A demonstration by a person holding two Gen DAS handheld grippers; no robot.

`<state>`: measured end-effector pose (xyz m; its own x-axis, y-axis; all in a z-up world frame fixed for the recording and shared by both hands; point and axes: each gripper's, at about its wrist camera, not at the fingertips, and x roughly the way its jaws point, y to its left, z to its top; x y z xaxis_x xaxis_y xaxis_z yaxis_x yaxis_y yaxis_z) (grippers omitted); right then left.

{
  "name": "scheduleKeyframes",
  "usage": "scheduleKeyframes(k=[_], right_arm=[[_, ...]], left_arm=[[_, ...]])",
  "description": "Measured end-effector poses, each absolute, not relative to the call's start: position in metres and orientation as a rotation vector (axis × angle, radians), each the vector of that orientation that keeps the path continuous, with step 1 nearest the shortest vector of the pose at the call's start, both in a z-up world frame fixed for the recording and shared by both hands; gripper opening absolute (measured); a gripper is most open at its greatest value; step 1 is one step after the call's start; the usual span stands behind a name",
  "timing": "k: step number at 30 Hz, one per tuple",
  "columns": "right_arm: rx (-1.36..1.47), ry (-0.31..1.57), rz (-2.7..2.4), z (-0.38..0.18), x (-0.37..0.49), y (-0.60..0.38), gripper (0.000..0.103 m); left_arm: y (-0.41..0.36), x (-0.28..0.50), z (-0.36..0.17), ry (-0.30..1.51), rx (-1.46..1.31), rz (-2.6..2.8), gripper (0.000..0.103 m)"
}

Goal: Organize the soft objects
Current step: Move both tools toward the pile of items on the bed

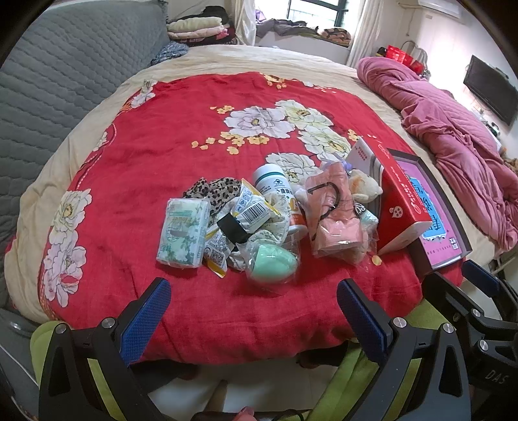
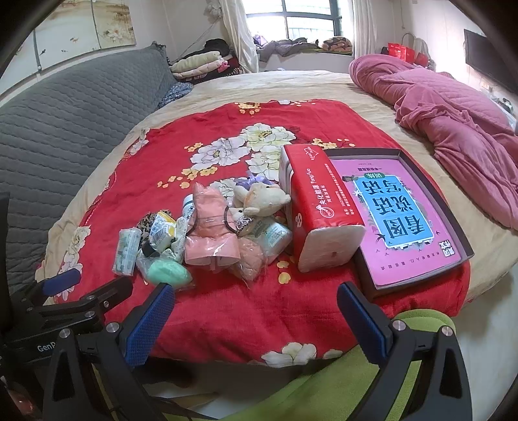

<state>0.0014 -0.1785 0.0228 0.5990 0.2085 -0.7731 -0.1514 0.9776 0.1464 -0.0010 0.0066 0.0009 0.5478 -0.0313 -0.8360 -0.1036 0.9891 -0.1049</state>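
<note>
A heap of small items lies on the red flowered blanket: a tissue pack, a mint sponge in plastic, a leopard-print cloth, a white bottle, a bagged pink garment and a small plush toy. A red tissue box stands beside a dark tray holding a pink book. My left gripper hovers open over the blanket's near edge, short of the sponge. My right gripper is open too, in front of the tissue box, with nothing between its fingers.
A grey quilted headboard lines the left. A crumpled pink quilt lies on the bed's right side. Folded clothes are stacked at the back near the window. Green fabric shows below the bed edge.
</note>
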Motion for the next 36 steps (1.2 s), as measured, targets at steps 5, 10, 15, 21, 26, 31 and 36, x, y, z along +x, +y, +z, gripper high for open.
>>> scheduleKeyframes(k=[5,10,15,21,26,31,36], right_arm=[[0.066,0.907,0.21,0.019,0.003,-0.175,0.101],[0.067,0.911,0.215,0.019,0.004,-0.174,0.101],[0.065,0.911,0.241,0.016,0.009,-0.164,0.101],[0.085,0.92,0.292,0.011,0.027,-0.144,0.101],[0.065,0.978,0.287,-0.002,0.038,-0.132,0.101],[0.026,1.037,0.269,-0.013,0.045,-0.129,0.101],[0.001,1.024,0.266,-0.018,0.053,-0.123,0.101]], left_arm=[[0.009,-0.002,0.001,0.989,-0.152,0.045,0.103],[0.017,-0.003,-0.001,0.992,-0.169,0.053,0.103],[0.035,-0.002,-0.006,1.002,-0.201,0.072,0.103],[0.071,0.002,-0.017,1.011,-0.261,0.121,0.103],[0.095,0.01,-0.038,1.047,-0.29,0.163,0.103],[0.111,0.034,-0.063,1.093,-0.296,0.169,0.102],[0.117,0.05,-0.084,1.134,-0.307,0.143,0.102]])
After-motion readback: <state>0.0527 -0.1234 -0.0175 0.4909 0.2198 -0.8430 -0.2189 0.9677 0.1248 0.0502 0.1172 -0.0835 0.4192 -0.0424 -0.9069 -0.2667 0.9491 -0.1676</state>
